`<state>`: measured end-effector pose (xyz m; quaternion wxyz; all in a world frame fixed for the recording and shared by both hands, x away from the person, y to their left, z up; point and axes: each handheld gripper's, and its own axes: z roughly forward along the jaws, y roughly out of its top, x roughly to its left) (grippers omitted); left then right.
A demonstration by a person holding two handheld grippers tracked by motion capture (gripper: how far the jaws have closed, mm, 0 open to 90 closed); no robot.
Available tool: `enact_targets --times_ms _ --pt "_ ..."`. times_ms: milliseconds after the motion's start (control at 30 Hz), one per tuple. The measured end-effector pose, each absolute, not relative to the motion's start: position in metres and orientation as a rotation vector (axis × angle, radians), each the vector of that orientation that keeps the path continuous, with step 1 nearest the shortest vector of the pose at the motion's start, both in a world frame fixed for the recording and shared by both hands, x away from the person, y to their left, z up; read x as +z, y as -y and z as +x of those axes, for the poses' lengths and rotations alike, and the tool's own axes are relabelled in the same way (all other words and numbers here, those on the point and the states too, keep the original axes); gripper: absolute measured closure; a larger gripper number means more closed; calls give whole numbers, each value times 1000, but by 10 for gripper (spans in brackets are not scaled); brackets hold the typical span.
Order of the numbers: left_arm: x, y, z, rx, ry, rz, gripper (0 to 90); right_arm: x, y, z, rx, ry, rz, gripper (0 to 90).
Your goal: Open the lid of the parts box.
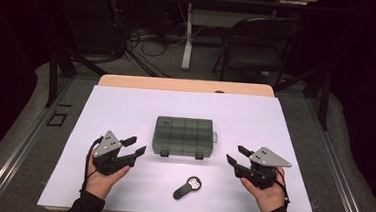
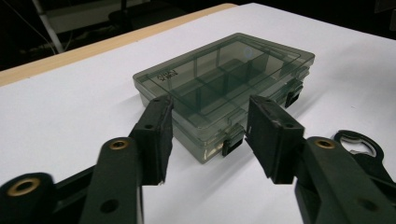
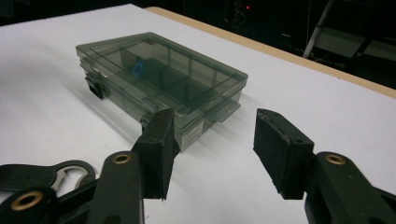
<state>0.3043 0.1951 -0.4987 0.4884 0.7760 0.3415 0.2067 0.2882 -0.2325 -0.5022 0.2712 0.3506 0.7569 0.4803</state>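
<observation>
Both sets of jaws gape, gripping nothing: left gripper [image 1: 134, 147] and right gripper [image 1: 236, 155] flank the shut smoky compartment box [image 1: 183, 136] mid-desk. Risk: an uneven pinch skids it, and a low sweep nudges the bottle opener [image 1: 187, 187] at the near edge.

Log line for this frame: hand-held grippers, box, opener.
left hand-held gripper: open, empty | right hand-held gripper: open, empty | compartment box: closed, between them | bottle opener: on table, untouched
</observation>
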Motion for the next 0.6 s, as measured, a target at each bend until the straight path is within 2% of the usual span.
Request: enact_targets --times_ms 167,467,600 --pt "-498 -192 314 481 -861 1881 536 -501 225 297 1226 -2067 928 514" --pt "-499 -185 332 471 -914 1886 647 -497 214 315 1261 -2084 971 717" --pt "-502 -183 340 461 -934 1898 711 -497 207 324 1227 -2117 972 767"
